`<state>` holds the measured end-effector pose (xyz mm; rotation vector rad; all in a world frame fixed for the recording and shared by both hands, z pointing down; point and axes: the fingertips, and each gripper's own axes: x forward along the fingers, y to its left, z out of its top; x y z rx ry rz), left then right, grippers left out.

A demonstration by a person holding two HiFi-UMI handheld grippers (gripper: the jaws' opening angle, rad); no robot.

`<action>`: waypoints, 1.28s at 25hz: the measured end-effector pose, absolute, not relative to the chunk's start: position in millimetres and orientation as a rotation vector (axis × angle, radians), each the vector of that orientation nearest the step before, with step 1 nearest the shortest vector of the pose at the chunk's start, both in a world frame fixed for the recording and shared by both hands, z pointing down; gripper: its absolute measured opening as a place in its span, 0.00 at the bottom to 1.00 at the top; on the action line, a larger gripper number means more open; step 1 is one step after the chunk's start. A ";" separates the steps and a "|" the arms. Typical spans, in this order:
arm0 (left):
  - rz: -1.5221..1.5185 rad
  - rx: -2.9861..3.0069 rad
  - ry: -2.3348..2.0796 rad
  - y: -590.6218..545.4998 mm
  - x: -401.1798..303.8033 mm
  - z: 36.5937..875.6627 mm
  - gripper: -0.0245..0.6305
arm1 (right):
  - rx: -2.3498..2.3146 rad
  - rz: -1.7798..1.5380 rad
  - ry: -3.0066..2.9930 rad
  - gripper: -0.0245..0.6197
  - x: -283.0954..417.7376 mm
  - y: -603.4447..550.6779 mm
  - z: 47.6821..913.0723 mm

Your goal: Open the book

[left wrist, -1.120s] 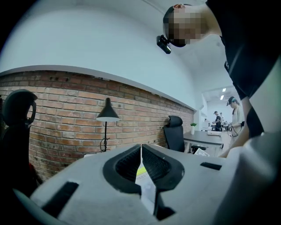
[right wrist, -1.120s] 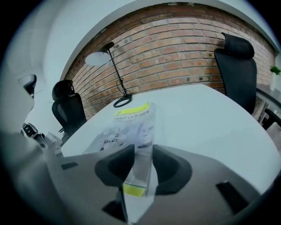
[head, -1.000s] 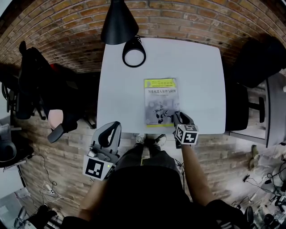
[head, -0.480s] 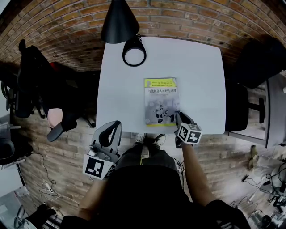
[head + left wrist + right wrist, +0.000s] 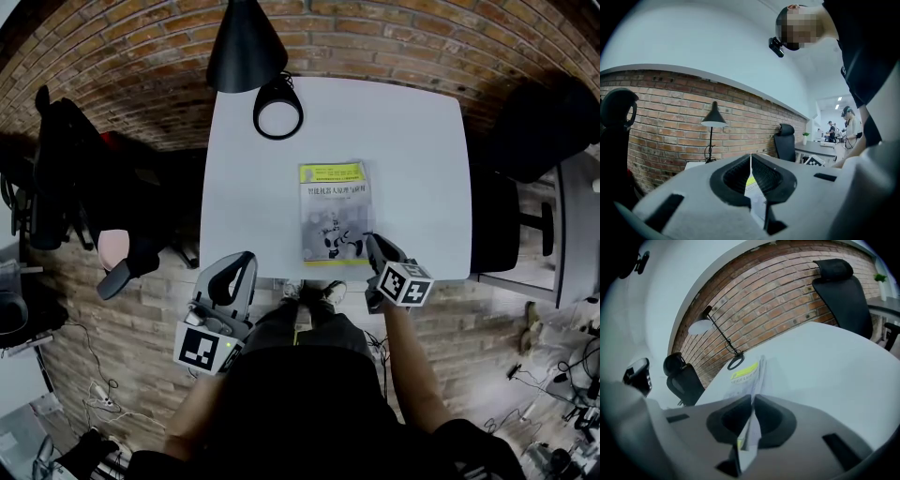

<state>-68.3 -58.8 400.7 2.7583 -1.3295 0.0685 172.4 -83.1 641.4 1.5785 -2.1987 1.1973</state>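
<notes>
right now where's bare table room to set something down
Bare: table left of the book, in front of the lamp base, and right of the book. Crowded: book's near corner, where the right gripper has just closed its jaws on it.

The white worktop (image 5: 412, 169) carries a yellow-topped book (image 5: 334, 216), its near corner at the right gripper (image 5: 373, 246), and a round lamp base (image 5: 277, 117) well beyond it, leftward.

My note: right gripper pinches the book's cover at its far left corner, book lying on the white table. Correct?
No: the right gripper pinches the cover of the book at its near right corner, per the head view; its jaws have just been closing on it. The rest holds.
</notes>
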 end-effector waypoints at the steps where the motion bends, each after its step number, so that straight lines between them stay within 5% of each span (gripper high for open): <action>1: 0.070 2.760 -1.329 -59.0 -67.9 400.9 0.08 | 1.573 1.204 -2.218 0.10 170.3 -83.5 637.3; 32: 0.094 2.576 -1.504 -51.8 -114.7 409.6 0.08 | 0.908 0.769 -2.576 0.07 -10.9 -76.5 564.6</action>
